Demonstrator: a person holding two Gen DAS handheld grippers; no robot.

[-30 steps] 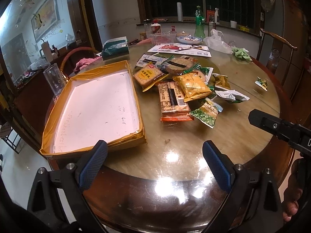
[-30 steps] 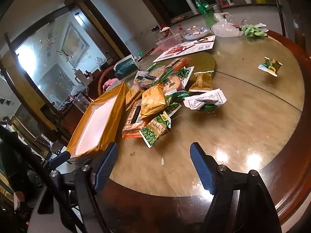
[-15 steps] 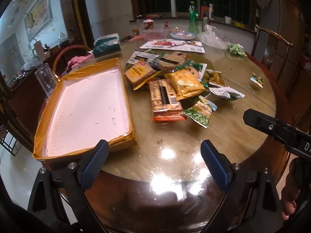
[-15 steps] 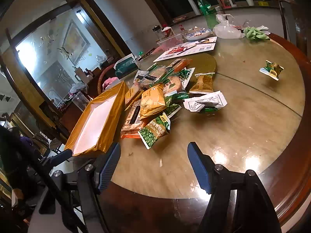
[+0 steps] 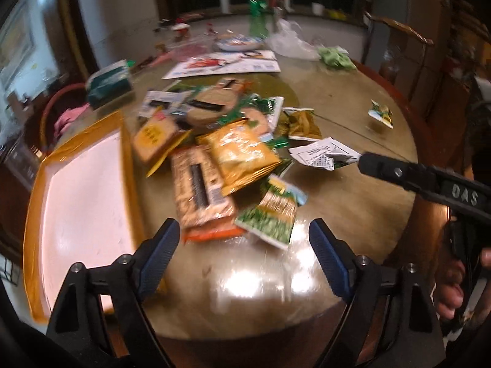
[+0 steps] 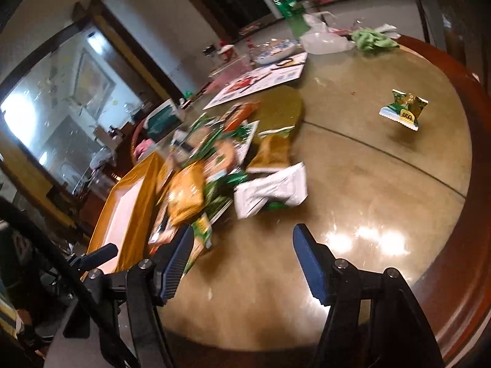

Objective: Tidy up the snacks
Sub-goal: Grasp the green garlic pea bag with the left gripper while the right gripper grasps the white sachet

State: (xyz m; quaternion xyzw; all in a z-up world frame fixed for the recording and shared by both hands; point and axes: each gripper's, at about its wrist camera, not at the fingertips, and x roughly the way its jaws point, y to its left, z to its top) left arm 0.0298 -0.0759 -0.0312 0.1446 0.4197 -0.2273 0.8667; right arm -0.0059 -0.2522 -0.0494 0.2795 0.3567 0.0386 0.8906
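Glossy brown wood, that round table [image 5: 353, 202], with lamp glare on its near edge and a heap of snack packets across the middle. Nearest the left gripper [image 5: 242, 242] lie a green pea packet [image 5: 271, 214] and a long biscuit pack with an orange end [image 5: 201, 193], both flat on the table just ahead of its blue pads [image 5: 161, 251]; the jaws are closing, yet nothing sits between them, only bare tabletop. A yellow crisp bag [image 5: 242, 156] overlaps the biscuit pack, and behind it more packets are piled (too blurred to name singly). To the left of the heap sits a shallow tray with a yellow rim and white floor [image 5: 83, 199], nothing in it that I can make out. The right gripper [image 6: 244, 245] hangs over the table's near edge with its jaws spread and nothing in them; the crumpled white wrapper [image 6: 273, 191] lies just beyond it, at the heap's right edge. One small green packet [image 6: 403, 110] lies well apart from the rest, over by the far right rim. At the back stand a green bottle [image 6: 285, 3], a clear plastic bag [image 6: 322, 41] and a printed sheet [image 6: 260, 81].
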